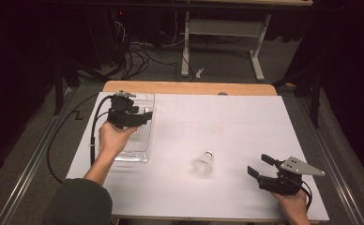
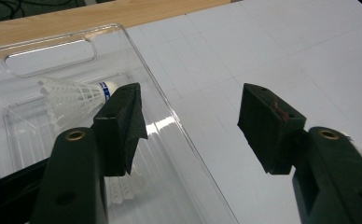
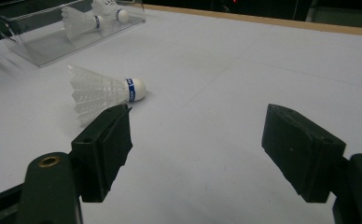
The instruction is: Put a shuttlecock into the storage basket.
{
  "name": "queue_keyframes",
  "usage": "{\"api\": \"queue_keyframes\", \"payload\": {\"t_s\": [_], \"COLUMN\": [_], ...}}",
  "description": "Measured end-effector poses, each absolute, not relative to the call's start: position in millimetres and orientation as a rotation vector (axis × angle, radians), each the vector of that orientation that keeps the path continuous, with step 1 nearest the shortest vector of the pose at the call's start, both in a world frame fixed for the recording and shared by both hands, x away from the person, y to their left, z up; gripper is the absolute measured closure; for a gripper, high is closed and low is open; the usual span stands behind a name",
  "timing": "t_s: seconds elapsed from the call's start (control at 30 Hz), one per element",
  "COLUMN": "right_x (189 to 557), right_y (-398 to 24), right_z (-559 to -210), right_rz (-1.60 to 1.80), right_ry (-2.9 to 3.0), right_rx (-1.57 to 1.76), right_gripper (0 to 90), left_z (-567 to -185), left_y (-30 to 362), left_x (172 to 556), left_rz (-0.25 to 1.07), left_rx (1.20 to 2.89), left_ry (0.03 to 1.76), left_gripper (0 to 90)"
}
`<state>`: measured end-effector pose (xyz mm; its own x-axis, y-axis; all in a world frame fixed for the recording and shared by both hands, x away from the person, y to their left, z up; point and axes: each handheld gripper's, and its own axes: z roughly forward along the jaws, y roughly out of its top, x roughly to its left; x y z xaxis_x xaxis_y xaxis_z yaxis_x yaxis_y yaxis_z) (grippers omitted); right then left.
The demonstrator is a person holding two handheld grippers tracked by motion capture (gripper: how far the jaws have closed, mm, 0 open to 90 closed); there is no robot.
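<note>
On the white tabletop (image 1: 246,117), a clear plastic tray (image 1: 145,140) sits at the left side, its far end close to the wooden strip along the back edge. The left tool (image 1: 140,116) hangs over this tray, jaws spread wide with nothing between them. In the left gripper view the left tool (image 2: 191,121) straddles the tray's right rim (image 2: 170,109): one jaw is above the tray's inside, the other above bare white surface. A shuttlecock (image 2: 76,95) lies inside the tray (image 2: 48,58) just beyond the left jaw, cork pointing toward the rim; more white feathers show lower down behind that jaw, too hidden to tell apart.

A second shuttlecock (image 1: 204,163) lies loose near the middle of the tabletop, well apart from the tray and from every edge. The right tool (image 1: 260,166) is held near the front right corner, jaws wide open and empty, pointing toward this shuttlecock. In the right gripper view the loose shuttlecock (image 3: 102,91) lies on its side just beyond the left jaw of the right tool (image 3: 195,144), cork to the right, with open white surface ahead. The tray (image 3: 44,44) stands farther back with two shuttlecocks (image 3: 97,16) in it.
</note>
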<state>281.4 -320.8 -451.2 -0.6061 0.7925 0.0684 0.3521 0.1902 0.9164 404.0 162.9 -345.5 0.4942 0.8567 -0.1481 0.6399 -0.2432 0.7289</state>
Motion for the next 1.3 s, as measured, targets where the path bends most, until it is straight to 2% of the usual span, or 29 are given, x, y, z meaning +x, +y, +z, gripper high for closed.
{"api": "queue_keyframes", "payload": {"t_s": [1.3], "right_x": [282], "right_y": [-321], "right_z": [-451], "right_rz": [1.398], "right_ry": [2.051], "right_rx": [1.071], "right_gripper": [24.4], "left_z": [-350], "left_y": [175], "left_x": [373], "left_rz": [0.376], "left_rx": [1.919], "left_ry": [1.201], "left_gripper": [40.5]}}
